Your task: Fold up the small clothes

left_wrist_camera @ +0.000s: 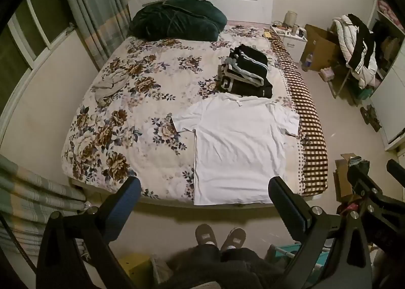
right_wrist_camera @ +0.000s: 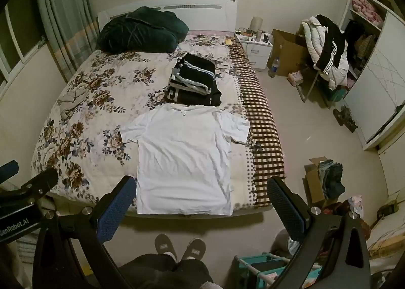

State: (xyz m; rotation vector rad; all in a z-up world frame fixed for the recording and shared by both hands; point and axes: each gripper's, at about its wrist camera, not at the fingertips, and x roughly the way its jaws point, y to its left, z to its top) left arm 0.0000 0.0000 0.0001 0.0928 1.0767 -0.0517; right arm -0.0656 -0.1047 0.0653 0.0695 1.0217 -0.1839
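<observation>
A white T-shirt (left_wrist_camera: 240, 147) (right_wrist_camera: 184, 160) lies spread flat on the floral bed cover, hem at the near edge of the bed, collar away from me. Beyond its collar sits a stack of folded dark clothes (left_wrist_camera: 245, 71) (right_wrist_camera: 195, 81). A crumpled grey garment (left_wrist_camera: 108, 85) (right_wrist_camera: 68, 102) lies at the bed's left side. My left gripper (left_wrist_camera: 205, 193) is open, held high above the foot of the bed with nothing between its fingers. My right gripper (right_wrist_camera: 202, 190) is open too, empty, framing the shirt's hem from above. Each gripper shows at the edge of the other's view.
The bed (left_wrist_camera: 114, 157) fills the room's middle, with a dark green quilt (left_wrist_camera: 177, 18) at the headboard and a checked blanket (right_wrist_camera: 263, 137) along its right side. A person's slippered feet (right_wrist_camera: 179, 246) stand at the foot. A cardboard box of clothes (right_wrist_camera: 326, 180), nightstand (right_wrist_camera: 255, 46) and loaded chair (right_wrist_camera: 326, 48) stand right.
</observation>
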